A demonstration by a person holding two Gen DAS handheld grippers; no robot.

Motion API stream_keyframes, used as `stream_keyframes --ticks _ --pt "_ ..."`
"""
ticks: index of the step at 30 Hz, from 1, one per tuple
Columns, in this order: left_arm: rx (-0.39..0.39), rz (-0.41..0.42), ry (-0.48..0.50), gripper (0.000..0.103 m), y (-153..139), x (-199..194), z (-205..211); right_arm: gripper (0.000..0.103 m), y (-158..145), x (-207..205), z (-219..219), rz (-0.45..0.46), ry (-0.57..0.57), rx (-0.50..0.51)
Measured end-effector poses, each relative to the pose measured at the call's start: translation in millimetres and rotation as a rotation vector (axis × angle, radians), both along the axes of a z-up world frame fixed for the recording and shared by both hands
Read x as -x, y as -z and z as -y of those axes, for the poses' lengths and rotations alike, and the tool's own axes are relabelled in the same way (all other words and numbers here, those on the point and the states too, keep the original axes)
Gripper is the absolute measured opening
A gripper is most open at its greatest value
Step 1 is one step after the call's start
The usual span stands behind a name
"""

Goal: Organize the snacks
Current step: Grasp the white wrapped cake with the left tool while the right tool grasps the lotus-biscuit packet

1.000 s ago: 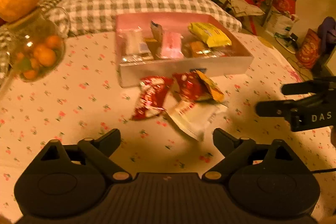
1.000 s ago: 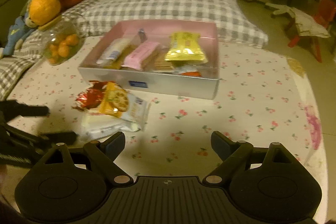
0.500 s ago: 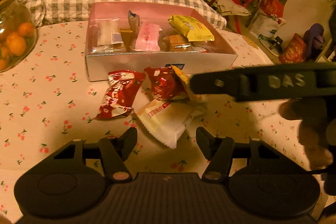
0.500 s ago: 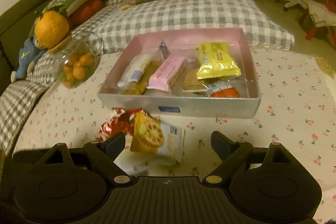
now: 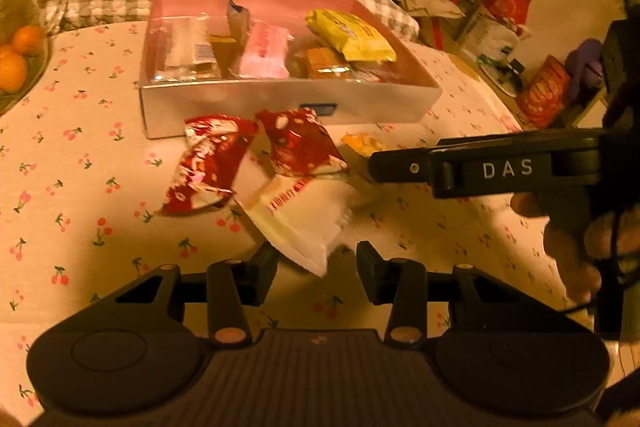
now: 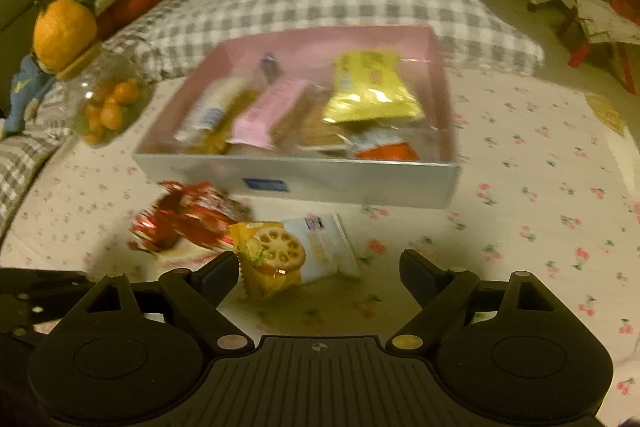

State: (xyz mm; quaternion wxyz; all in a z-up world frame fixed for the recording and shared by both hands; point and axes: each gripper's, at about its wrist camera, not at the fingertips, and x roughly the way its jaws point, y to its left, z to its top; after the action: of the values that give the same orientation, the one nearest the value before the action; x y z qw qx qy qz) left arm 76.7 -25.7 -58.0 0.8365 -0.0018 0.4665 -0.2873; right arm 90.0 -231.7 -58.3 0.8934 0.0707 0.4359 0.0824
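Hovering low over the cherry-print bench cloth [image 5: 72,187], the left tool [image 5: 317,263] is sitting with its jaws partly parted around the near corner of a white snack packet [image 5: 304,215], not gripping it. The right tool [image 6: 316,269] is standing wide open and empty, its left finger [image 6: 218,273] just beside a lotus-root chip packet [image 6: 272,259].

Only the left view is showing the right tool's arm [image 5: 480,167] reaching in from the side, a hand [image 5: 576,243] behind it, and two red packets [image 5: 208,163] lying apart from each other in front of the silver box [image 5: 280,103]. Only the right view is showing the lotus-root picture clearly, plus an orange-and-white packet [image 6: 384,147] in the box's near corner. Both are showing the yellow packet [image 6: 372,91] and pink bar [image 6: 268,111] inside the box.

Compared with half a second ago, the left tool's jaws are sitting closer together and nearer the white packet, and the right tool has dropped closer to the loose snacks.
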Motion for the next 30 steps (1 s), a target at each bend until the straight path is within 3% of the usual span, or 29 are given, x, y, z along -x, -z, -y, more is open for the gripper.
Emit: stream_keyframes --ticks 5,7,9,14,20,24,30 --pt "-0.013 0.015 0.043 0.043 -4.1 4.5 1.8 0.088 3.7 3.6 22.3 -0.007 0.034 0.048" --pt "-0.022 0.032 0.044 0.054 -4.9 3.3 2.5 0.088 4.0 5.1 28.2 -0.012 0.041 0.065" --pt "-0.016 0.038 0.035 0.057 -3.9 0.6 1.6 0.089 3.8 6.0 32.1 -0.024 0.03 0.066" --pt "0.021 0.012 -0.025 0.056 0.9 -8.2 -2.5 0.089 2.0 5.4 35.8 -0.044 0.042 -0.03" --pt "-0.042 0.119 -0.018 0.066 0.4 -7.4 1.8 0.089 10.1 -4.0 28.6 -0.052 0.101 -0.092" --pt "-0.035 0.149 0.014 0.066 3.0 -8.9 3.4 0.089 15.8 -6.2 13.0 -0.005 0.08 -0.031" --pt "-0.056 0.194 0.078 0.056 7.4 -8.1 8.6 0.085 23.0 -4.4 3.7 0.049 0.037 0.099"
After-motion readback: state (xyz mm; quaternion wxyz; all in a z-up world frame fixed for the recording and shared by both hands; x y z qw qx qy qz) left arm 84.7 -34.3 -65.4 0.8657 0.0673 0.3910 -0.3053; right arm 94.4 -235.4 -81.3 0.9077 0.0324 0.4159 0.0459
